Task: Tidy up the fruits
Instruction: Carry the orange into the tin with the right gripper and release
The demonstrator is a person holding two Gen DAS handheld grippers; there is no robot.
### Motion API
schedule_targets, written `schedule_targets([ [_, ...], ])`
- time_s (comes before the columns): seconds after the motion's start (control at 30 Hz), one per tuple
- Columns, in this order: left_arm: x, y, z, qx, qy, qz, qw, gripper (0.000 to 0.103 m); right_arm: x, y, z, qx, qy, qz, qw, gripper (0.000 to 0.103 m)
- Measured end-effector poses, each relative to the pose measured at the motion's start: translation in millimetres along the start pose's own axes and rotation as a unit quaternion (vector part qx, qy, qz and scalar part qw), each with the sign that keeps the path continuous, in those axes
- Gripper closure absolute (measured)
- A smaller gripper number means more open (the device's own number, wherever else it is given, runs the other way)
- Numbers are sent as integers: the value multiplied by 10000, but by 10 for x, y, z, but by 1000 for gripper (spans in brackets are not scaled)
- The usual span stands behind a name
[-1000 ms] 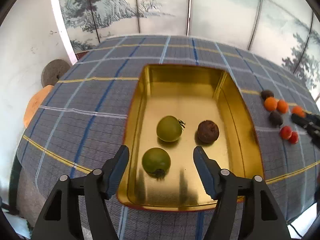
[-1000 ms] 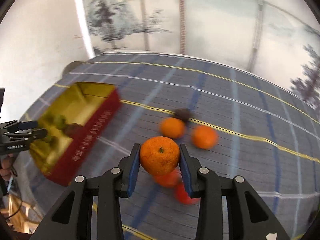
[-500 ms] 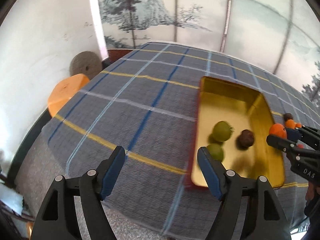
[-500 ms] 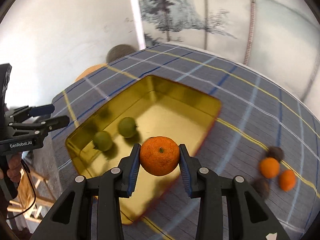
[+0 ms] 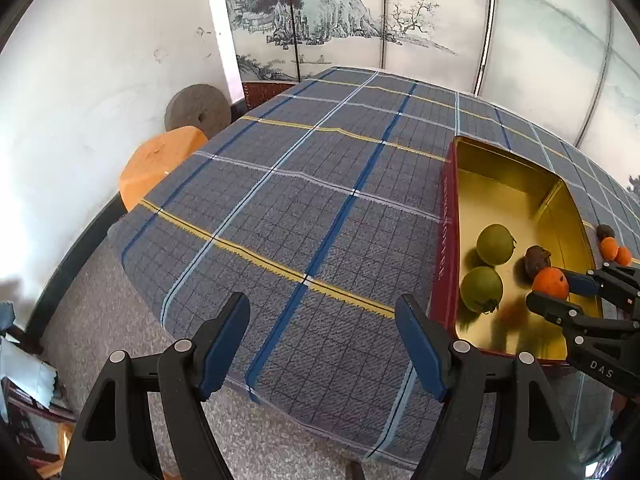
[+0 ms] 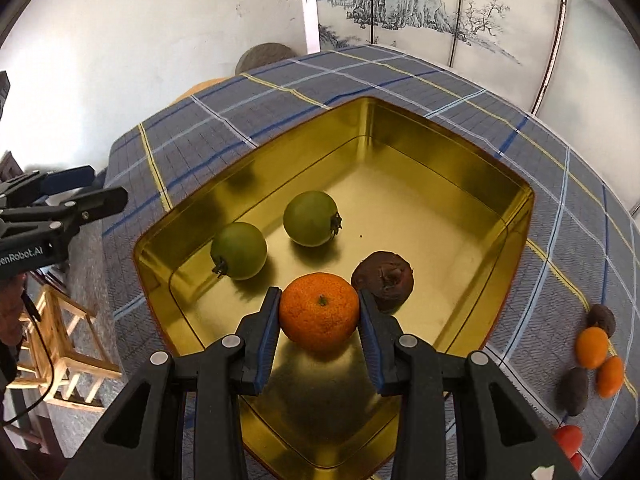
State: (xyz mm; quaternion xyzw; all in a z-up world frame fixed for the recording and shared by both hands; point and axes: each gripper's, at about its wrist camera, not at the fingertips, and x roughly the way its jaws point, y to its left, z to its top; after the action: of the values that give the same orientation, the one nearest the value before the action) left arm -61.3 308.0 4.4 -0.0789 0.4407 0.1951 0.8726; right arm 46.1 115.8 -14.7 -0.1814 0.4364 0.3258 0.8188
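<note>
A mandarin (image 6: 319, 311) is being gripped by the right gripper (image 6: 319, 312) over the gold tin (image 6: 448, 168), just beside a brown fruit (image 6: 383, 281) and near two green fruits (image 6: 312, 218) lying inside; the left gripper (image 5: 322, 340), its jaws just widened, is being held empty over the tablecloth (image 5: 304, 216) beside the tin

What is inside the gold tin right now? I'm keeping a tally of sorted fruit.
Lying in the gold tin: two green fruits and one dark brown fruit. The orange is clamped in the right tool above the tin, covering the floor beneath it.
</note>
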Motion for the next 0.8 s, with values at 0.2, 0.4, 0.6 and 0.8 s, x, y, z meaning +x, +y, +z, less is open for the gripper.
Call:
schedule_targets([
  [0.2,-10,-8,-42,-1,36,6,10000,27,53,-23,-7,-2,55,-143,9999,67],
  [0.4,-47,-20,-75,-25,48,-24,10000,27,41,-20,-36,22,5,-198,9998,66],
  [0.6,-136,-126,-40,10,-42,-144,9999,27,-123,-65,-29,236,-241,-140,9993,55],
  [0.8,-268,-470,45,274,-219,-462,9983,27,-614,-300,-230,559,-751,-256,9953,55],
])
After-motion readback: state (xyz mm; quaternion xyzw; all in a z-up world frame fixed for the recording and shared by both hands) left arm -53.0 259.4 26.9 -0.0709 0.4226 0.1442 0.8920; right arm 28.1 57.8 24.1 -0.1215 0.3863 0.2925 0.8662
